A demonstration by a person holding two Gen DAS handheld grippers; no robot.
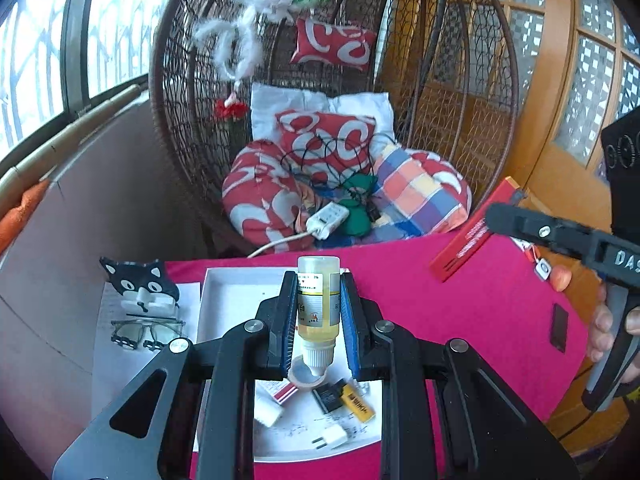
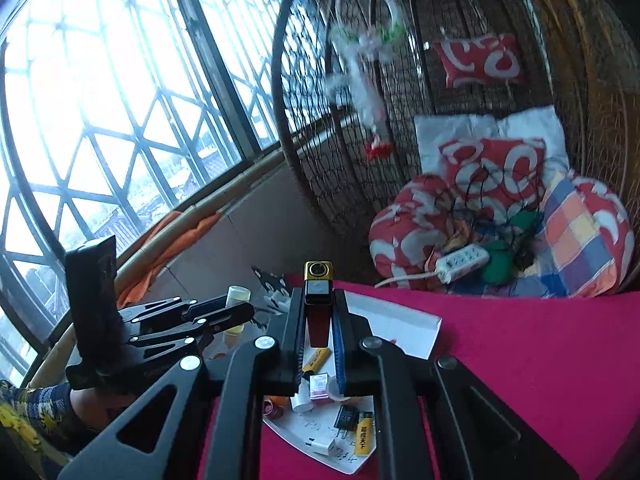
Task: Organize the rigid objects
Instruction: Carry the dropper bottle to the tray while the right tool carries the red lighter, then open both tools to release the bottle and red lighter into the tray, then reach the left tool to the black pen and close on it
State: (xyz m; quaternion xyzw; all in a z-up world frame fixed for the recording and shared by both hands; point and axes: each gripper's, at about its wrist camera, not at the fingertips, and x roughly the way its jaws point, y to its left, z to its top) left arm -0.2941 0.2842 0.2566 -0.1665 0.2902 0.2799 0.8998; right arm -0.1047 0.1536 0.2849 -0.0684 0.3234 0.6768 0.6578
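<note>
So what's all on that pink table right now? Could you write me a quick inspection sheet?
Surface: table under pink cloth, holding a white tray.
Job's things: yellow liquid bottle; dark red lighter.
Clutter: yellow lighter, white plug, tape roll in the tray; glasses and cat holder beside it.
Grippers: left gripper holds the bottle; right gripper holds the dark red lighter.
Cables: power strip on chair cushions.
Surroundings: wicker chair, window.

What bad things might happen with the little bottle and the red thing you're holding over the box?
The left gripper pinches the yellow bottle cap-down, so it might slip or leak over the white box. The right gripper holds the red lighter only by its lower part; it could tip out. Both grippers are close together and might bump.
</note>
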